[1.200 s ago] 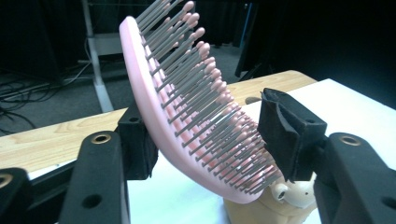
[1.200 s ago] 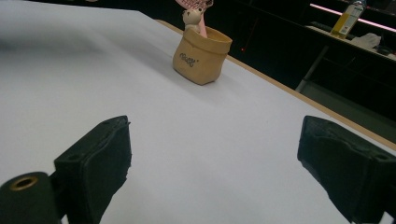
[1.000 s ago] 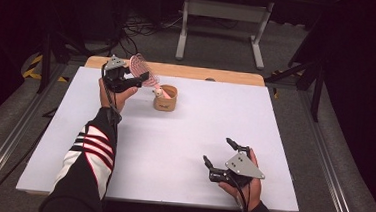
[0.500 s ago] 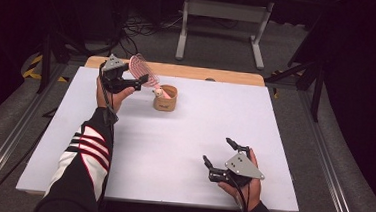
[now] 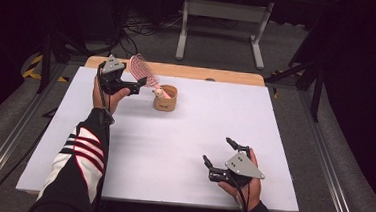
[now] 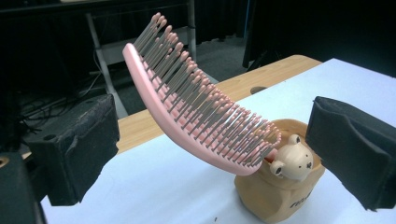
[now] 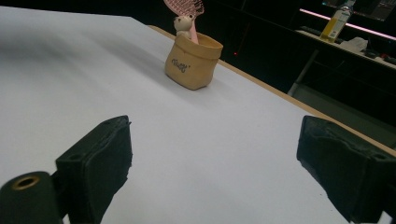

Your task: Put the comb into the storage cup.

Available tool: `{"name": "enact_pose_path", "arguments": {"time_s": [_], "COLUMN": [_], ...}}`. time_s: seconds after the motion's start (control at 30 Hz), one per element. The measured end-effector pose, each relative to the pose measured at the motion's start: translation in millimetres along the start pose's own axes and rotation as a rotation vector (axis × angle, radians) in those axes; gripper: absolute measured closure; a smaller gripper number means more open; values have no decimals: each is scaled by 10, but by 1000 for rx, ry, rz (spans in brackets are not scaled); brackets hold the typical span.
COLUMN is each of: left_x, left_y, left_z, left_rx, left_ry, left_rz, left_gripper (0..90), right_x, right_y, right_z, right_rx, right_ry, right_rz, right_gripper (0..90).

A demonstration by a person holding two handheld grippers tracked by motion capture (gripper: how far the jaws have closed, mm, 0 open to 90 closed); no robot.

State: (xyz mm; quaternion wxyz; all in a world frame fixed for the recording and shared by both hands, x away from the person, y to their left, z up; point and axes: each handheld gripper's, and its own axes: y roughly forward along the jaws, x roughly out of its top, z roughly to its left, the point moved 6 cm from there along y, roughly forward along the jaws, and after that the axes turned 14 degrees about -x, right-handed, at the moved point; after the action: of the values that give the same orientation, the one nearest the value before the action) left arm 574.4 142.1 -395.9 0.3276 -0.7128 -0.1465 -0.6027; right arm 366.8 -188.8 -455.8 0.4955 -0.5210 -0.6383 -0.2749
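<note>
While my left gripper (image 6: 210, 154) has just been spreading its padded black jaws, the curved pink plastic hairbrush (image 6: 201, 112) stands between them untouched, bristles up, its bear-headed handle seated in the tan pouch-shaped cup (image 6: 275, 196) on the smooth white table (image 5: 173, 150). My right gripper (image 5: 219, 153) rests released, well apart.

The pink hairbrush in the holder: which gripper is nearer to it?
Left. The left gripper sits right beside the pink hairbrush, jaws just opened, pads clear of it. The right gripper rests far off near the table's front edge.
</note>
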Motion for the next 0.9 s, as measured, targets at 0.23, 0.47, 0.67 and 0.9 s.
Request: {"name": "enact_pose_path", "arguments": {"time_s": [0.23, 0.47, 0.67, 0.9], "left_x": [65, 120, 125, 153], "left_y": [-79, -147, -214, -257], "left_z": [-87, -161, -195, -237], "left_rx": [-18, -15, -28, -32], "left_ry": [43, 84, 95, 115], "left_rz": [-3, -11, -21, -30], "left_gripper": [40, 50, 50, 51], "right_x": [2, 8, 11, 15], "right_y": [0, -2, -1, -5], "right_z": [-5, 0, -1, -15], "right_rx": [-1, -1, -3, -8], "right_ry": [2, -1, -3, -2], "right_rz": [0, -3, -4, -6], "right_gripper": [110, 110, 109, 109]}}
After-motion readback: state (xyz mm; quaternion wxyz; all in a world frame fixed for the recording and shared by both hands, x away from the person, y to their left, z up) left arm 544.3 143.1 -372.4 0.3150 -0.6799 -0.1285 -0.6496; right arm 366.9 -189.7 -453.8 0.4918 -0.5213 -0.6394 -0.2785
